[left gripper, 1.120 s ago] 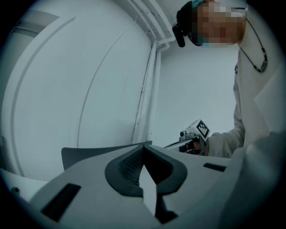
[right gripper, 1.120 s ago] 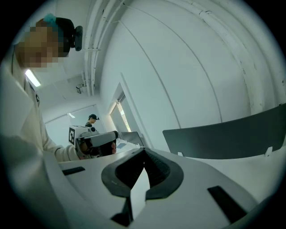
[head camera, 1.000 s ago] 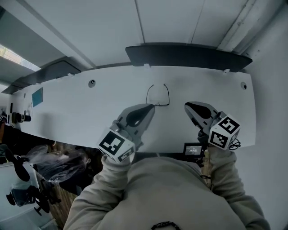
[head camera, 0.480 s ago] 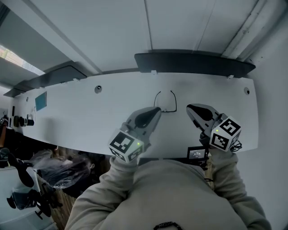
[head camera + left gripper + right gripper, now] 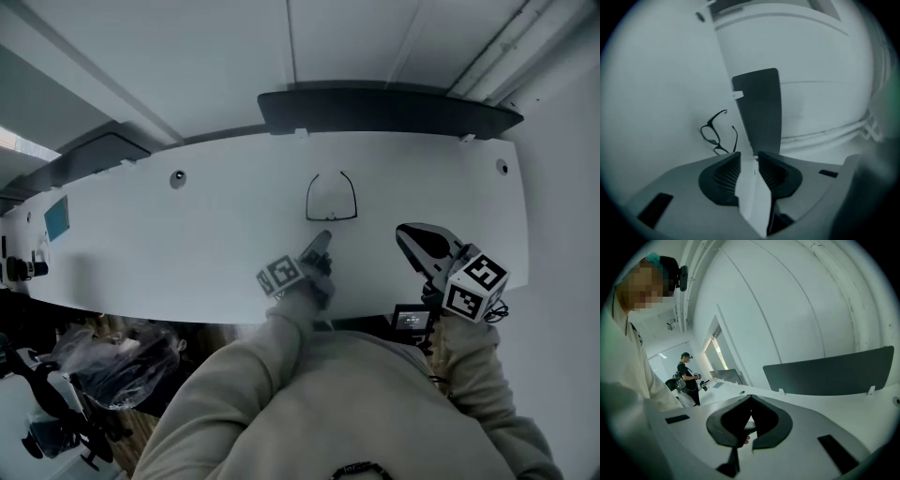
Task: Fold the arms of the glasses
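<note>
1. Jaws of the left gripper (image 5: 749,157) stand slightly apart and have just been opening. Nothing is between them, and only bare desk shows through the slit. This gripper sits low over the desk and is aimed at the glasses (image 5: 331,198), near them but not touching.
2. On the right gripper (image 5: 750,398) the jaw tips meet and hold nothing. It hangs to the right of the glasses, apart from them.
3. Lying on the white desk (image 5: 187,234), the glasses sit between the grippers and the dark divider screen (image 5: 384,111). Both arms are spread open and point away toward the screen. The front seems to face the person, though the frame is small in the head view.
4. Step in hand: the approach to the first fold. Neither arm has been folded yet.
5. Next move, as I judge it: bring the left jaws to the nearer arm and swing it inward across the lenses. The right gripper would likely need to steady the frame so that it does not slide on the smooth top.
6. Count: one pair of glasses with two open arms, two grippers, one desk and one divider screen.
</note>
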